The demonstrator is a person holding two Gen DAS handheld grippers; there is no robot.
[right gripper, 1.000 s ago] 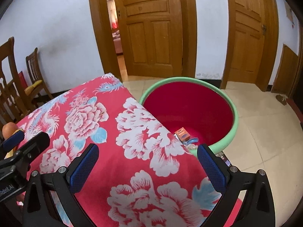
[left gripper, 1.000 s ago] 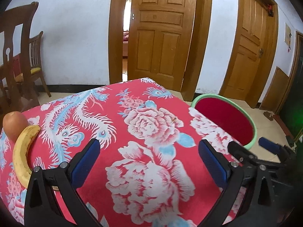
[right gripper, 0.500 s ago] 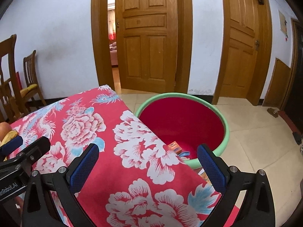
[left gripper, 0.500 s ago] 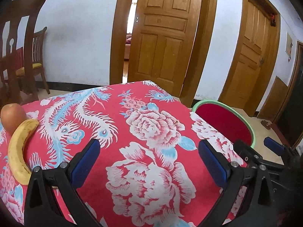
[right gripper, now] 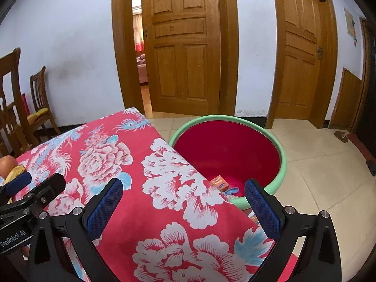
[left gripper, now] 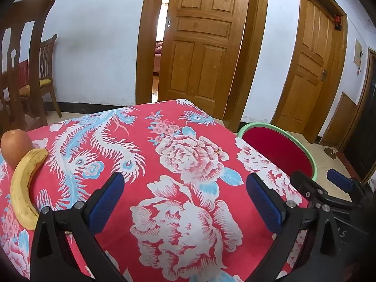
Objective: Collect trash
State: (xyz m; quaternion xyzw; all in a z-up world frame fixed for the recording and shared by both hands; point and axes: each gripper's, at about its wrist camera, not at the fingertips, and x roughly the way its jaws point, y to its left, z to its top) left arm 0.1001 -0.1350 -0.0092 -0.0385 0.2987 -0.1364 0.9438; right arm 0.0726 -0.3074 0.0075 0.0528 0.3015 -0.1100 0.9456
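Observation:
A red basin with a green rim (right gripper: 283, 162) stands on the floor just past the table's right edge; it also shows in the left wrist view (left gripper: 312, 162). Inside it lie a small orange box (right gripper: 219, 182) and a blue scrap (right gripper: 231, 190). My left gripper (left gripper: 185, 199) is open and empty above the red floral tablecloth (left gripper: 164, 164). My right gripper (right gripper: 183, 202) is open and empty over the table's right edge, near the basin. Each gripper shows at the edge of the other's view.
A banana (left gripper: 23, 185) and a round orange-brown fruit (left gripper: 15, 146) lie at the table's left. Wooden chairs (left gripper: 28, 70) stand at the far left by the wall. Wooden doors (left gripper: 199, 47) stand behind the table. Tiled floor (right gripper: 324, 176) lies right of the basin.
Both grippers have tilted up and drawn back slightly, so more wall and doors show. Both stay open and empty. Nothing on the table has moved.

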